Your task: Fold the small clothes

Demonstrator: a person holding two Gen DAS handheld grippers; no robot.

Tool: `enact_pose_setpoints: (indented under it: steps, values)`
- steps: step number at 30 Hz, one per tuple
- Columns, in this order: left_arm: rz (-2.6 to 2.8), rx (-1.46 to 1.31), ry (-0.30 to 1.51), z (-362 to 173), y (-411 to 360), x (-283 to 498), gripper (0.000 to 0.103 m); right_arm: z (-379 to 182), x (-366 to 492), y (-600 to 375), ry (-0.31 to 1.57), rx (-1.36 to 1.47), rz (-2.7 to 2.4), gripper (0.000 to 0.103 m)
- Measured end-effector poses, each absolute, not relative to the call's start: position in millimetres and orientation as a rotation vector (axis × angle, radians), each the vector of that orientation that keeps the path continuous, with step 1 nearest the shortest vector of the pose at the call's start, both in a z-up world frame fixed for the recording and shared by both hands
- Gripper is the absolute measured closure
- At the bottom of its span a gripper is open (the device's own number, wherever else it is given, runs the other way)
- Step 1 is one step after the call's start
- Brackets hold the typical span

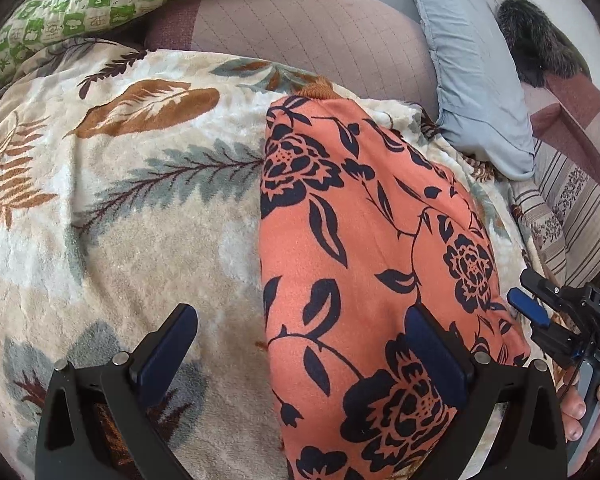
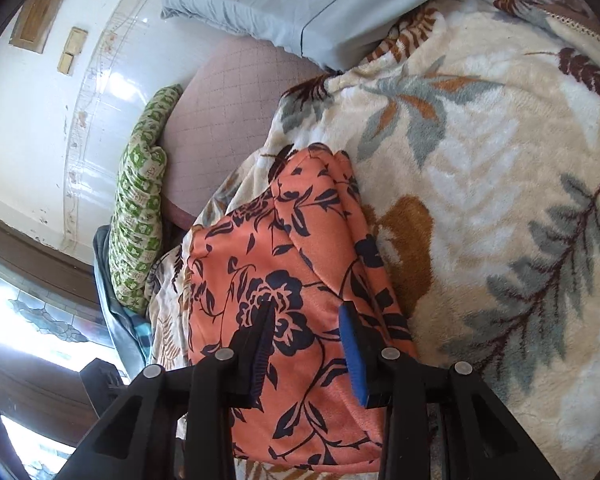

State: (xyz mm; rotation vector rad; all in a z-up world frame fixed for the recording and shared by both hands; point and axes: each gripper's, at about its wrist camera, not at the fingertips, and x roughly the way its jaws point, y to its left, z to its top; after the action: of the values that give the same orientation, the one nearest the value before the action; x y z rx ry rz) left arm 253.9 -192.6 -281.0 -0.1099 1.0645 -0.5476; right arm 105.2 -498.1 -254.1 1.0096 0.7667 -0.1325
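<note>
One orange floral garment (image 1: 364, 240) lies folded on the leaf-print blanket (image 1: 140, 220), near a grey pillow (image 1: 472, 80). Above it, the left gripper (image 1: 300, 344) is spread wide, and the right gripper (image 2: 306, 332) hovers spread too, gripping nothing.

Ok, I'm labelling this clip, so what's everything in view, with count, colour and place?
floral garment: one, orange with dark navy flowers, folded on the blanket.
leaf blanket: one, cream with brown and grey leaves, under the garment.
green pillow: one, green-and-cream, far edge of the bed.
blue pillow: one, pale blue, beyond the blanket.
quilted cover: one, mauve, between the pillows.
furry item: one, dark, beside the blue pillow.
left claw: open, one finger over the garment.
right claw: open over the garment.
</note>
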Motion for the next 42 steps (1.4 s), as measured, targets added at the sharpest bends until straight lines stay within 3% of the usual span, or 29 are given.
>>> enact_pose_setpoints:
  steps: [7, 14, 24, 34, 38, 42]
  values:
    - [-0.546, -0.156, 1.077, -280.9, -187.8, 259.4, 0.000, -242.9, 94.3, -509.9, 0.695, 1.002, -0.163, 0.066]
    - [-0.515, -0.081, 1.100, -290.6, -192.1, 258.3, 0.000, -264.9, 107.5, -498.2, 0.920, 0.962, -0.198, 0.065]
    - [-0.451, 0.029, 1.025, -278.0, -188.7, 250.1, 0.000, -245.6, 88.7, -465.9, 1.014, 0.855, -0.130, 0.090]
    - [-0.420, 0.064, 1.015, -279.3, -182.8, 257.3, 0.000, -259.3, 87.8, -443.5, 1.177, 0.811, -0.034, 0.091]
    - [-0.422, 0.042, 1.013, -274.8, -180.4, 257.5, 0.000, -237.9, 83.3, -462.7, 1.130, 0.767, -0.133, 0.091]
    - [-0.440, 0.052, 0.963, -264.5, -182.8, 252.4, 0.000, -203.1, 91.4, -478.9, 0.944, 0.753, -0.195, 0.087]
